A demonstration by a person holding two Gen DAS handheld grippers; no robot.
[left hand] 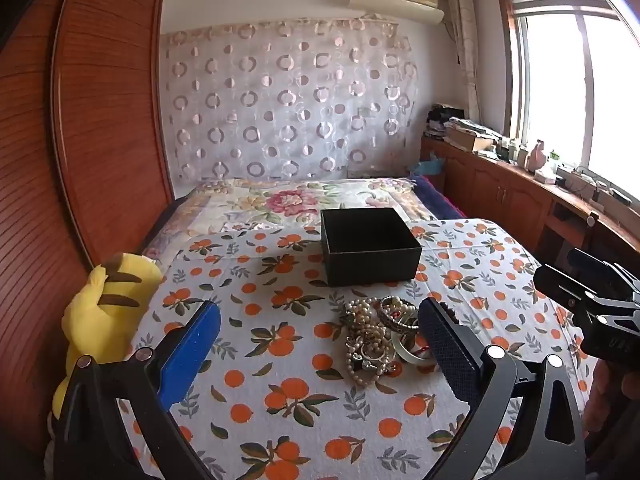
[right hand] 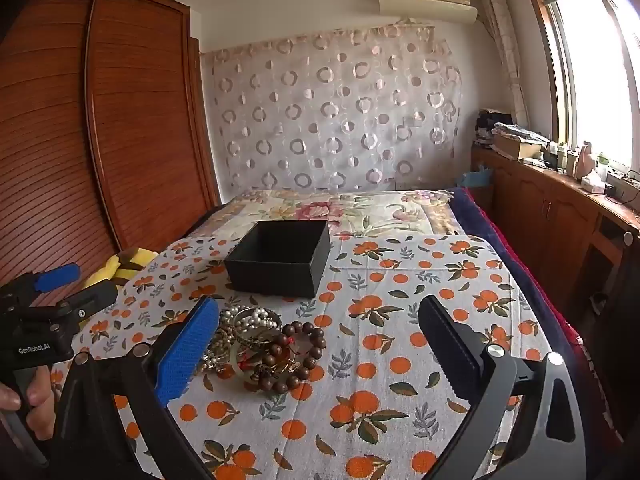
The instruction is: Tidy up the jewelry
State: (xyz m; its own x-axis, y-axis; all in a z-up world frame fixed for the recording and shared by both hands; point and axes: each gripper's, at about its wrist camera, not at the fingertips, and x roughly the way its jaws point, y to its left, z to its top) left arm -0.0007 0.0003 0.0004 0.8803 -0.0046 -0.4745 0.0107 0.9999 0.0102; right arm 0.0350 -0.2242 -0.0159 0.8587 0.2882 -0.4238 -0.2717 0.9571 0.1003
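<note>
A pile of jewelry (left hand: 378, 338) lies on the orange-print cloth: pearl strands, bangles and a brown wooden bead bracelet (right hand: 294, 354). The pile also shows in the right wrist view (right hand: 248, 340). An open, empty black box (left hand: 368, 246) stands just behind it, and shows in the right wrist view too (right hand: 280, 262). My left gripper (left hand: 320, 344) is open and empty, with the pile close to its right finger. My right gripper (right hand: 316, 344) is open and empty, with the pile beside its left blue pad (right hand: 184, 356). Each gripper shows at the edge of the other's view.
A yellow plush toy (left hand: 106, 312) lies at the bed's left edge by a wooden wardrobe (left hand: 80, 120). A floral quilt (left hand: 304, 200) covers the far bed. A cluttered wooden cabinet (left hand: 520, 184) runs under the window on the right.
</note>
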